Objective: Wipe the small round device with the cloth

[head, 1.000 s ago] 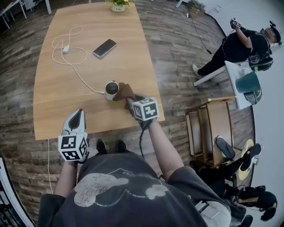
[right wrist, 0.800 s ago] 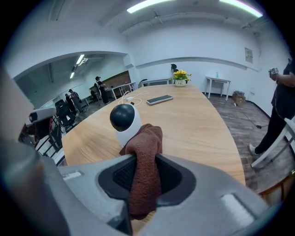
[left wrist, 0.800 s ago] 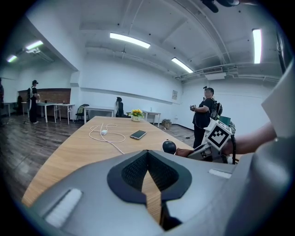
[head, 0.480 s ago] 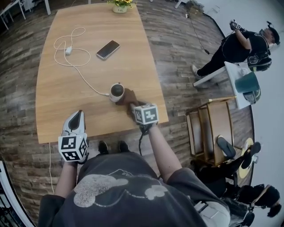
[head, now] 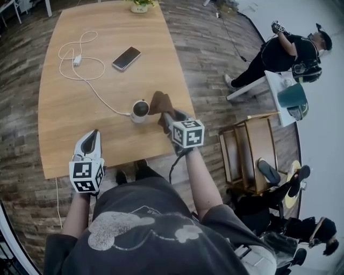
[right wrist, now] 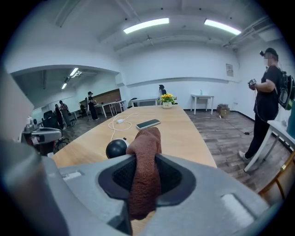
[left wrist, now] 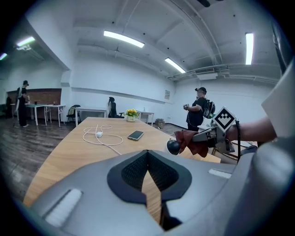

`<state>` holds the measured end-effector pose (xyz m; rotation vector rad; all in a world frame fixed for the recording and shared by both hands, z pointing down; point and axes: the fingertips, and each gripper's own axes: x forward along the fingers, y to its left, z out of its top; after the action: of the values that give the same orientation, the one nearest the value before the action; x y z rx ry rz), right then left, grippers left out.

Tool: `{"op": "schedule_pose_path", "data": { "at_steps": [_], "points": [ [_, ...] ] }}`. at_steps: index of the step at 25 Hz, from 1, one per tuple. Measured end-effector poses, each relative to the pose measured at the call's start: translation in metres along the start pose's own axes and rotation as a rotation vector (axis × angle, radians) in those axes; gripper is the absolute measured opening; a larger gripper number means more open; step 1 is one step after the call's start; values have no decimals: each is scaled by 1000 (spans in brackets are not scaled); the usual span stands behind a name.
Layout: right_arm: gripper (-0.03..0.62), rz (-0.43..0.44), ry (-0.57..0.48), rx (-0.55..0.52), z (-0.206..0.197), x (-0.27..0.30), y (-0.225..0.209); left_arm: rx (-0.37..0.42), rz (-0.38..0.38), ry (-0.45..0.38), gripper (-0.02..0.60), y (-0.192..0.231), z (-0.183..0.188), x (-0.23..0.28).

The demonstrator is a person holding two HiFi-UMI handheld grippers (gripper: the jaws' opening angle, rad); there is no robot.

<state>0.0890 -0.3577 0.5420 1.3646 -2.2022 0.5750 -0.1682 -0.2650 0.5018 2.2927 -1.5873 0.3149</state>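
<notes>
Front edge: bare table (head: 64, 134) between left gripper (head: 94, 135) and small round device (head: 140, 109); open way in.
Device's left: white cable (head: 99, 92) crosses the wood up to it.
Device's right: cloth (head: 161, 102) in right gripper (head: 165, 117) fills that side.
Far half: phone (head: 127, 58) and cable loops; right strip bare.

Count: device (head: 140, 109) 1, cloth (head: 160, 102) 1, phone (head: 127, 58) 1, cable (head: 80, 70) 1, plant (head: 138, 5) 1, table (head: 70, 123) 1; grippers 2: left gripper (head: 95, 132), right gripper (head: 164, 116).

Phone (head: 127, 58), cable (head: 80, 77), plant (head: 138, 5) on table (head: 70, 129).
</notes>
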Motion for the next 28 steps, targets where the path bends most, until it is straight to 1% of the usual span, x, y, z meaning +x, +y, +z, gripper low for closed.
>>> {"op": "schedule_pose_path", "data": {
  "at_steps": [5, 8, 10, 14, 18, 24, 28],
  "points": [
    [83, 52, -79, -8, 38, 7, 1, -36, 22, -2, 18, -1, 5, 9],
    [83, 115, -112, -7, 56, 18, 7, -32, 45, -13, 18, 0, 13, 15],
    [83, 165, -102, -22, 60, 28, 14, -38, 69, -19, 18, 1, 18, 19],
    [83, 255, -26, -69, 52, 50, 28, -42, 106, -16, 18, 0, 20, 26],
    [83, 309, 54, -98, 33, 65, 31, -58, 139, -7, 18, 2, 17, 30],
    [83, 330, 173, -160, -5, 76, 23, -73, 175, -6, 18, 0, 18, 36],
    [83, 313, 259, -215, -30, 81, 15, -78, 183, 5, 18, -4, 14, 38]
  ]
}}
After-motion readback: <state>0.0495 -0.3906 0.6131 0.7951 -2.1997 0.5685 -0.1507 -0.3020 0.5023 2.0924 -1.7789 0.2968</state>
